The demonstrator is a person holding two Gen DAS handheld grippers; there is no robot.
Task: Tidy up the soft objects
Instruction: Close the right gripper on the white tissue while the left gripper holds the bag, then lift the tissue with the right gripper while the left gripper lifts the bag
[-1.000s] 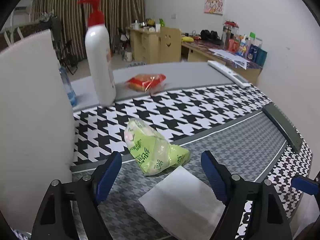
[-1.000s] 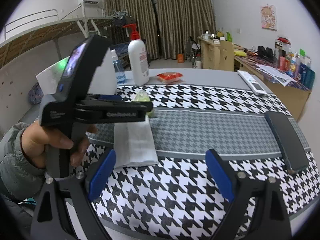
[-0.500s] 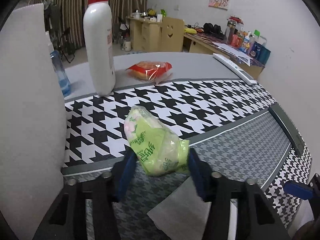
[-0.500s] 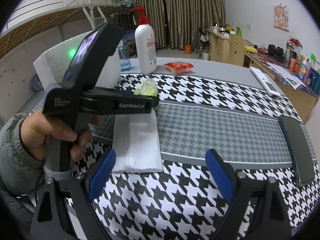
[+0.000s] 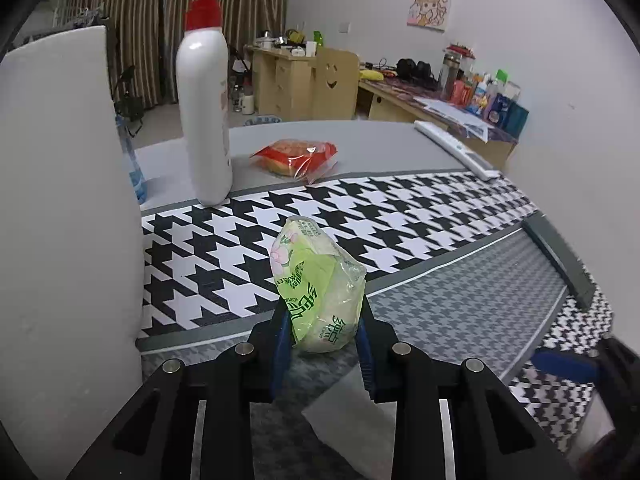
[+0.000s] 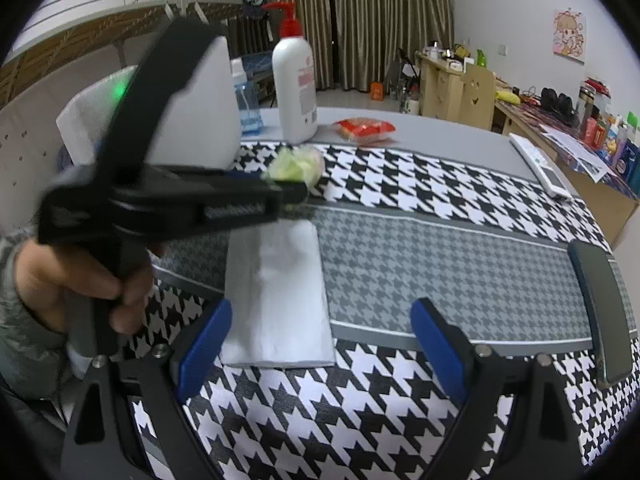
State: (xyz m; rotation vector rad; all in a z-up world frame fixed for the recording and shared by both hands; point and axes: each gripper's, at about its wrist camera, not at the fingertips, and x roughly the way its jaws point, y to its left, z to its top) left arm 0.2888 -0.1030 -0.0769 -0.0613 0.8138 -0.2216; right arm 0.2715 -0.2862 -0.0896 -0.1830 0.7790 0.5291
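the green tissue pack (image 5: 320,292) was found at the near edge of the houndstooth cloth (image 5: 400,216), tipped up on its end, with its lower half between the blue pads (image 5: 282,340) of the left gripper (image 5: 322,344). the jaws were closing, and the pads were already pressed into the wrapper on both sides, so the pack was judged held. the grip sat low on a crinkly, yielding wrapper (a slip was thought likely if it were lifted fast), so a firm squeeze held through a slow, level lift was advised, without crushing the contents.

just in front of the pack a folded white tissue (image 6: 276,288) lay flat across the grey band of the cloth. the right gripper (image 6: 320,344) was held above the near end of it, jaws wide apart, nothing between them. it was best kept clear of the left gripper's path.

further back, a pump bottle (image 5: 204,120) stood upright and a red snack packet (image 5: 296,156) lay on the bare grey tabletop. a dark phone (image 6: 600,304) lay at the cloth's right end, well apart.
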